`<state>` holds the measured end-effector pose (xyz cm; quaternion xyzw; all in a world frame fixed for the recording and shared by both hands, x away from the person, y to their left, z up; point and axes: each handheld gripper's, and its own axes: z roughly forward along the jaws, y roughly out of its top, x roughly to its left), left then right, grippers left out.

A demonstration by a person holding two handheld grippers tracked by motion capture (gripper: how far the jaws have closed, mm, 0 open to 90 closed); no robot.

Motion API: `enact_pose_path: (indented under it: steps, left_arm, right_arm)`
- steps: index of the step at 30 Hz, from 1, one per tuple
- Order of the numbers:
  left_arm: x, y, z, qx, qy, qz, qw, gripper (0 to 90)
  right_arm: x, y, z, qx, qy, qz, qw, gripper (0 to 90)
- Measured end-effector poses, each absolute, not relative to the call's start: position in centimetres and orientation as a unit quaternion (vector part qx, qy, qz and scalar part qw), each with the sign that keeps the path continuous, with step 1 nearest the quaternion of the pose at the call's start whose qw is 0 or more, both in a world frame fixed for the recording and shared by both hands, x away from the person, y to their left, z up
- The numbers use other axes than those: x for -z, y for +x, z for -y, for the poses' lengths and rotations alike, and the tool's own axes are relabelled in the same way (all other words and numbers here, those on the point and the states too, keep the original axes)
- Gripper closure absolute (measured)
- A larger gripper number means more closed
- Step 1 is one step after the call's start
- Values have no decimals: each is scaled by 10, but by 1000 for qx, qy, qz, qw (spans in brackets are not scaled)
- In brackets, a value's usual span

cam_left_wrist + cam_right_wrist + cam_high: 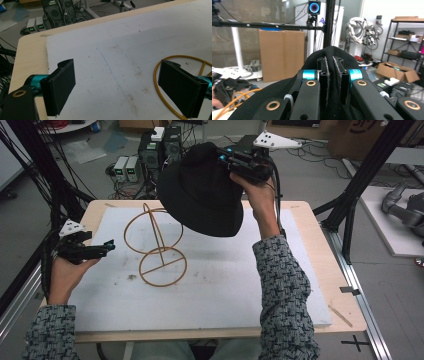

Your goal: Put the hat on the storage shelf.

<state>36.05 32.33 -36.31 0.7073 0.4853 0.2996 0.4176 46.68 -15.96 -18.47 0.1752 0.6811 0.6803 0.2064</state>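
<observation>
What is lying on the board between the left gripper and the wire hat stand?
Nothing: in the high view, the white board is bare between the left gripper and the wire hat stand. The black hat hangs above, pinched in the right gripper.

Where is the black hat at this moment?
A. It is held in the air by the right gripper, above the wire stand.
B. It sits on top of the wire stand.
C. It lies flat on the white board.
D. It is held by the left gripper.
A: the right gripper is shut on the black hat, which hangs above the wire stand without resting on it.
</observation>
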Motion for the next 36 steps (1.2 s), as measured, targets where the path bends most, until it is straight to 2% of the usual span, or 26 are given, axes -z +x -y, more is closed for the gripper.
enact_pose_path:
  steps: [36]
  left_arm:
    - [366, 352, -345, -307, 697, -501, 412, 147]
  right_arm:
    - [180, 446, 80, -683, 72, -715, 131, 852]
